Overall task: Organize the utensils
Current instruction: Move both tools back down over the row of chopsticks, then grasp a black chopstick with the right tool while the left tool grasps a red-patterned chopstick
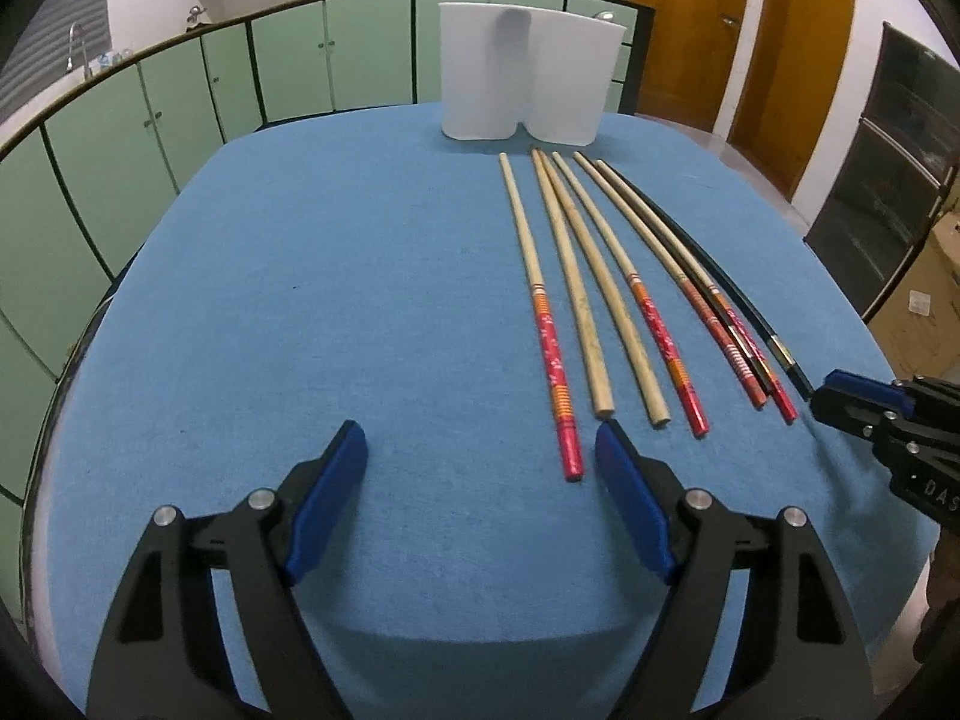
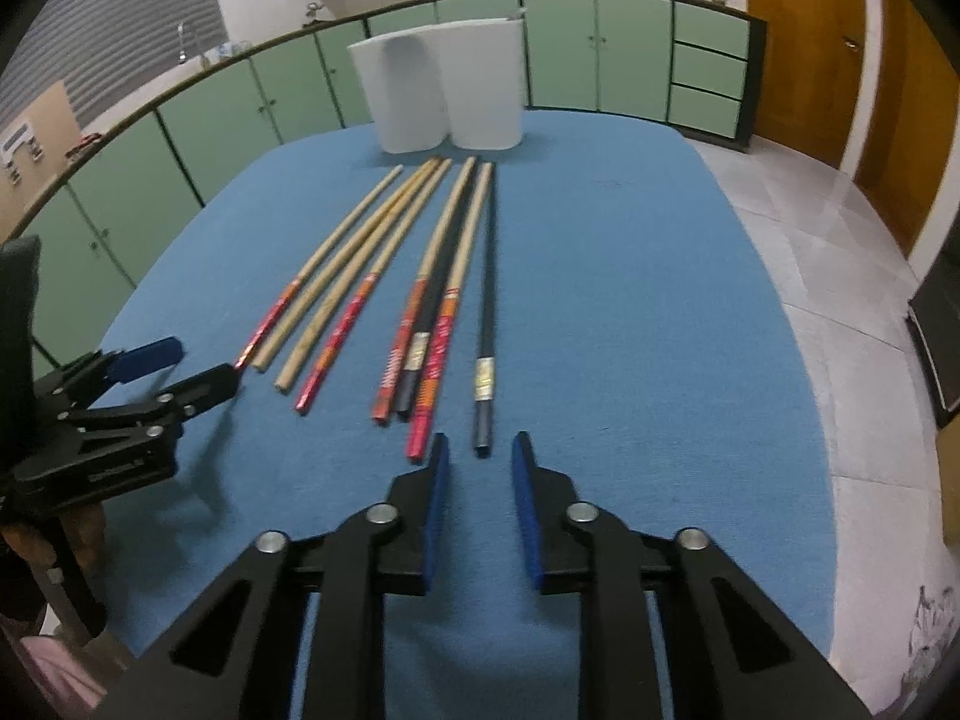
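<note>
left tool (image 1: 480,438) spread wide over bare blue surface (image 1: 300,300), nothing between its pads. right tool (image 2: 480,450) narrow, a gap showing, not gripping; the black chopstick (image 2: 487,312) ends just ahead of that gap. in the left view the right tool (image 1: 840,402) is cut off at the frame edge. chopsticks (image 1: 600,276) lie side by side, long axes running away toward the white holder (image 1: 528,72), painted ends nearest. holder's inside can't be made out.
</note>
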`<state>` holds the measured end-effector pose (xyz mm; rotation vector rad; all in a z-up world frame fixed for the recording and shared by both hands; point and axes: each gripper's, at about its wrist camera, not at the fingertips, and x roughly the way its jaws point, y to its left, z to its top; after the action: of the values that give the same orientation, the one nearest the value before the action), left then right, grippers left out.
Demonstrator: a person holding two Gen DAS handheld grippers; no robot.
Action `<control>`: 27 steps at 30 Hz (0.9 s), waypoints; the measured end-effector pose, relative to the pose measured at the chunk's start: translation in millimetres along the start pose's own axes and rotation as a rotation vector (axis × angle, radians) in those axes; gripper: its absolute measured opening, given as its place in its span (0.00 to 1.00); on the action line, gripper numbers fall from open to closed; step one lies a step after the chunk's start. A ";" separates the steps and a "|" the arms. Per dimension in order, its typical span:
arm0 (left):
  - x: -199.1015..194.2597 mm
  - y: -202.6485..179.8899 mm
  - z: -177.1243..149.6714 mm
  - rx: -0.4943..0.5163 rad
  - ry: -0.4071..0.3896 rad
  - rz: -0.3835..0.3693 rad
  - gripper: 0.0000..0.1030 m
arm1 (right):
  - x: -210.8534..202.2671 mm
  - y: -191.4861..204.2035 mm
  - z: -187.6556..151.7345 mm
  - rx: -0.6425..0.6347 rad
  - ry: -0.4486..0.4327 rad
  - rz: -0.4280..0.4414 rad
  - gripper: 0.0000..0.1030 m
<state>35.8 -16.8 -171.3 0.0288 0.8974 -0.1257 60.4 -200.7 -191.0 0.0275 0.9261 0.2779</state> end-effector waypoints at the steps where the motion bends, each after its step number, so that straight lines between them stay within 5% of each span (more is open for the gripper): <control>1: -0.1 -0.9 -0.4 0.003 0.000 0.000 0.74 | 1.5 1.5 -0.8 -0.004 0.005 0.006 0.12; 21: -0.1 -0.6 -2.6 -0.004 -0.008 -0.018 0.72 | 4.8 -3.7 -0.6 0.038 -0.012 0.000 0.05; 27: -0.4 -4.3 -1.8 0.008 -0.016 -0.025 0.52 | 10.1 -3.9 2.4 0.039 -0.021 -0.002 0.05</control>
<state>33.6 -20.9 -172.0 0.0236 0.8813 -0.1528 69.0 -201.7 -198.1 0.0648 0.9104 0.2570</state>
